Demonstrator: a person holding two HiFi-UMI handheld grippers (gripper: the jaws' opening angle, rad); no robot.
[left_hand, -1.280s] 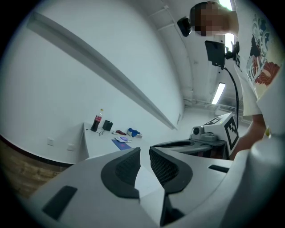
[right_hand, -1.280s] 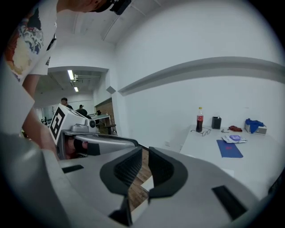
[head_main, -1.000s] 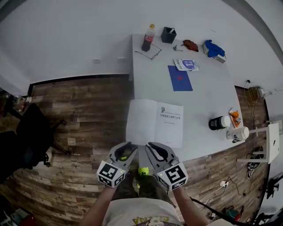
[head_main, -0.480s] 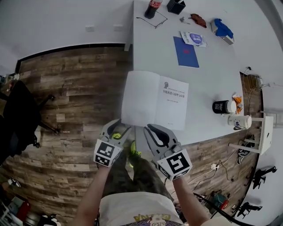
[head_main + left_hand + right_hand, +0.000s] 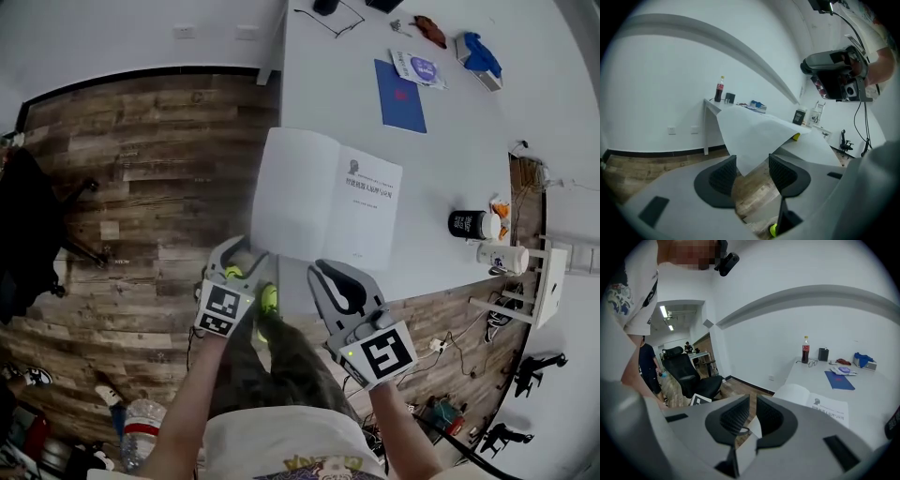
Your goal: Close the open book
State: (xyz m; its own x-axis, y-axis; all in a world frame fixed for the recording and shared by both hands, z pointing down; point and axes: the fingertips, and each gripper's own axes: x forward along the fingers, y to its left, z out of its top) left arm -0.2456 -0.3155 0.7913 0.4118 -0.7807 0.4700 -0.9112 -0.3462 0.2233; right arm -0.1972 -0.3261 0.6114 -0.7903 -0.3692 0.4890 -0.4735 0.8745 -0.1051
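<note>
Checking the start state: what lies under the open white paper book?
The white table supports the book; its blank left page overhangs the table edge above brown wooden floor. Anything beneath the pages is covered.

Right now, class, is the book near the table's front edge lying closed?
No, the book lies spread open on the table, with one blank page and one printed page facing up.

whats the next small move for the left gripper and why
Probably ease the left gripper forward and close on the overhanging left page. Its jaws have just been opening, the page's corner hangs between them unpinched, and the book lies open at the edge of the table.
</note>
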